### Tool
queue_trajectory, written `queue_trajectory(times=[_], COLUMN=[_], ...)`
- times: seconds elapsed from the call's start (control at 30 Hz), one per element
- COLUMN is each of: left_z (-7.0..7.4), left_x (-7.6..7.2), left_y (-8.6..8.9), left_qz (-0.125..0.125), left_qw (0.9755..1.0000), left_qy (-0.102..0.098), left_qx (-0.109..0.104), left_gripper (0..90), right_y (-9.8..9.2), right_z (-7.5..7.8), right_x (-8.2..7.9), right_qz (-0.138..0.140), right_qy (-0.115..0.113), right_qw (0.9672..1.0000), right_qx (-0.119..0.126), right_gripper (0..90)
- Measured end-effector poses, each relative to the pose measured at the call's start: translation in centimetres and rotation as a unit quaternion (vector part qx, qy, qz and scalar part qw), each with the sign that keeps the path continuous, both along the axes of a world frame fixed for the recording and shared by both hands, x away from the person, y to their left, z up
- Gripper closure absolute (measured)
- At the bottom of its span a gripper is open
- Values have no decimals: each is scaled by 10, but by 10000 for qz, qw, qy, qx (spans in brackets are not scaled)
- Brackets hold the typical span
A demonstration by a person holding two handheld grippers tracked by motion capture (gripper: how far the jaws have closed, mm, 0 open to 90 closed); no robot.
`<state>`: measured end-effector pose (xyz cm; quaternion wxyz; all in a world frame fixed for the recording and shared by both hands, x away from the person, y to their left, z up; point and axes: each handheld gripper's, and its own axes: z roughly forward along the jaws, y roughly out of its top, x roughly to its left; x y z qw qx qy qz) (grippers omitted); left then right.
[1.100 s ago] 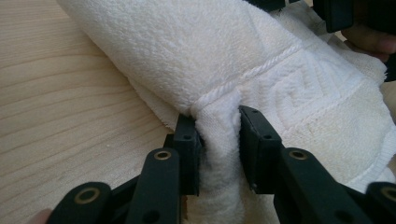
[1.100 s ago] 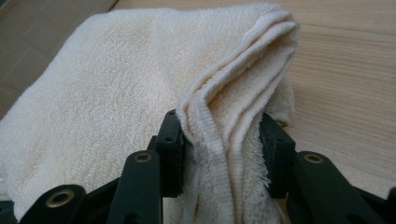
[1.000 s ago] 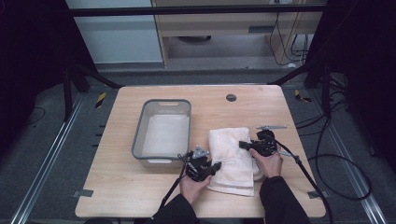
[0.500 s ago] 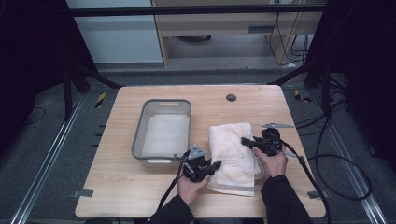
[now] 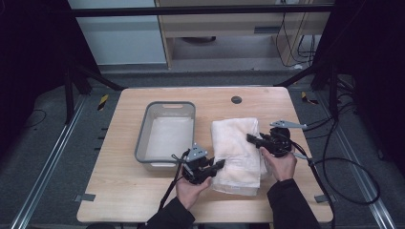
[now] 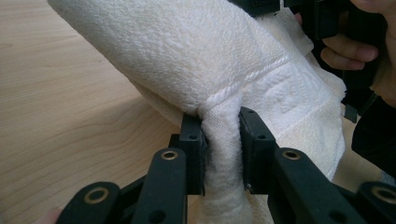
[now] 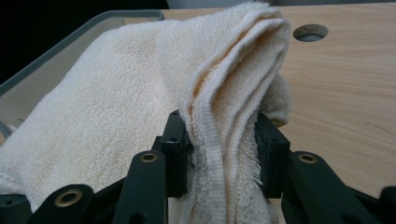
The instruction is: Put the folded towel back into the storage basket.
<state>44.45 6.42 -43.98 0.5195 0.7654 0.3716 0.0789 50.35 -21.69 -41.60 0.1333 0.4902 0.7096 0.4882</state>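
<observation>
A folded cream towel lies on the wooden table, right of a grey bin. My left gripper is shut on the towel's near left edge; its black jaws pinch a bunched fold of the towel, which rises off the table. My right gripper is shut on the towel's right edge, clamping several folded layers of the towel. The other hand and its gripper appear behind the towel in the left gripper view.
The grey bin holds a pale cloth lining its bottom. A round cable hole sits near the table's far edge, also visible as the hole. Cables trail off the right side.
Both grippers have lifted a little with the towel's edges held, so the towel bulges up between them. The bin has not moved.
</observation>
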Motion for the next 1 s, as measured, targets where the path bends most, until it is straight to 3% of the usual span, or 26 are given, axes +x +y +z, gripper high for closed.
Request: queue_trajectory(times=[0.53,1.0], left_z=[43,64], left_x=[-1,-4], left_y=[20,46], left_qz=[20,176], left_qw=[9993,9978], left_qy=[-370,-636], left_qx=[77,45], left_gripper=[730,730], right_y=[15,42], right_z=[38,65], right_x=[-5,0], right_qz=[-29,100], right_qy=[-420,-635], right_qw=[9989,9977], right_qx=[197,233], right_gripper=[633,632])
